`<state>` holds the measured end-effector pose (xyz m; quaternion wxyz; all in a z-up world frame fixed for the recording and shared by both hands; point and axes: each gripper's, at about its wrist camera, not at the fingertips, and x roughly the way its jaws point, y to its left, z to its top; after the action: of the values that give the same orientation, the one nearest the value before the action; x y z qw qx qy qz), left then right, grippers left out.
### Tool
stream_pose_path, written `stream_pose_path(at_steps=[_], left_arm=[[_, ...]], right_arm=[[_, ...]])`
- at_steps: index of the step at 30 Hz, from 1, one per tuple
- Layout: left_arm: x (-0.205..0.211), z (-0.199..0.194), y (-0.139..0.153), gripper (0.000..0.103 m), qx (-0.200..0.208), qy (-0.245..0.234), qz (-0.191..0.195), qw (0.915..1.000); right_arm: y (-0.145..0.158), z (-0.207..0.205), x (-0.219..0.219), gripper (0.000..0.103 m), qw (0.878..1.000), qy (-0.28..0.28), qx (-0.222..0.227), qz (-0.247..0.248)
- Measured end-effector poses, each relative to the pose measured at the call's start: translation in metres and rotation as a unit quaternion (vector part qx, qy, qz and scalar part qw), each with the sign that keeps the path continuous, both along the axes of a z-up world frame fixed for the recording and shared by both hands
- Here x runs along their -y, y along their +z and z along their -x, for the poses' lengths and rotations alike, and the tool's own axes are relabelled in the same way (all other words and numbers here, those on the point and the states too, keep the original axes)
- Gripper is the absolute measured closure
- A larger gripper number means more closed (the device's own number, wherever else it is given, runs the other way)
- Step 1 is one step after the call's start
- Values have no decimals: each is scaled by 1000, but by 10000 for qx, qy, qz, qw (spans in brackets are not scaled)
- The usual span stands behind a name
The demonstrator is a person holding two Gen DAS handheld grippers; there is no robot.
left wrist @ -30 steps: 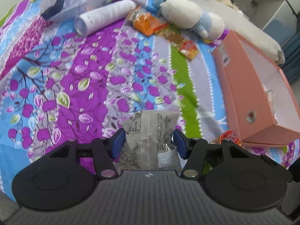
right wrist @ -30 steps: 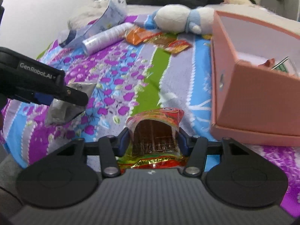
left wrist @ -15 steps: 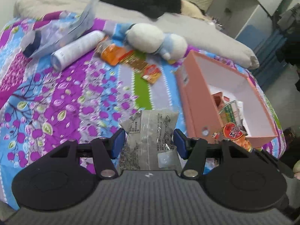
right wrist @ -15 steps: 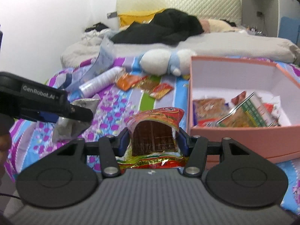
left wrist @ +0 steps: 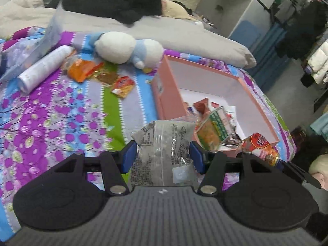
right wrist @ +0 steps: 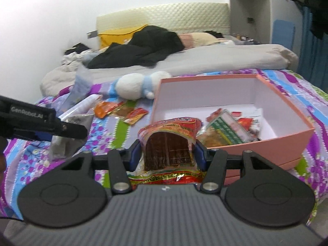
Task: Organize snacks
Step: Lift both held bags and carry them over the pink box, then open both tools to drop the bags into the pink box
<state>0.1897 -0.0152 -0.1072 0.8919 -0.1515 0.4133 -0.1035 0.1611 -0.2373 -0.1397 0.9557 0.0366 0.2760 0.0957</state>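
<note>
Left wrist view: my left claw (left wrist: 163, 155) grips the grey packet (left wrist: 164, 153), my right claw (right wrist: 167, 153) clamps the red packet (right wrist: 168, 141). Pink box (left wrist: 168, 94) at one o'clock; I'd clear its rim before releasing.

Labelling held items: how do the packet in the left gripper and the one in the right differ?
The left gripper holds a grey packet, silvery with dark print; the right gripper holds a red packet with yellow trim. The grey packet shows no contents; the red packet has a window showing dark brown slabs. Both are clamped between the jaws, short of the pink box.
</note>
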Motion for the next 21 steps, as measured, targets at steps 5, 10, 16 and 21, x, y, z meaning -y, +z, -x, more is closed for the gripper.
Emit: stream_pose_path(at_steps=[5,10,16,21], left_arm=[[25,-22,-6,41,110,-309,21,9995],[50,-45,-11,41,139,-562,27,9983],[79,-78,-7,40,197,-748,-94,9970],[95,-107,-5,40,173,-718,-290,9968]], right_arm=[[-2,-16,15,47,9999,-88,9,102],[-8,-36,30,47,9996,-281,-54,-55],[-8,-66,49,47,9987,-486,-152,-81],[-10,-93,67,45,9974,-585,-410,-45]])
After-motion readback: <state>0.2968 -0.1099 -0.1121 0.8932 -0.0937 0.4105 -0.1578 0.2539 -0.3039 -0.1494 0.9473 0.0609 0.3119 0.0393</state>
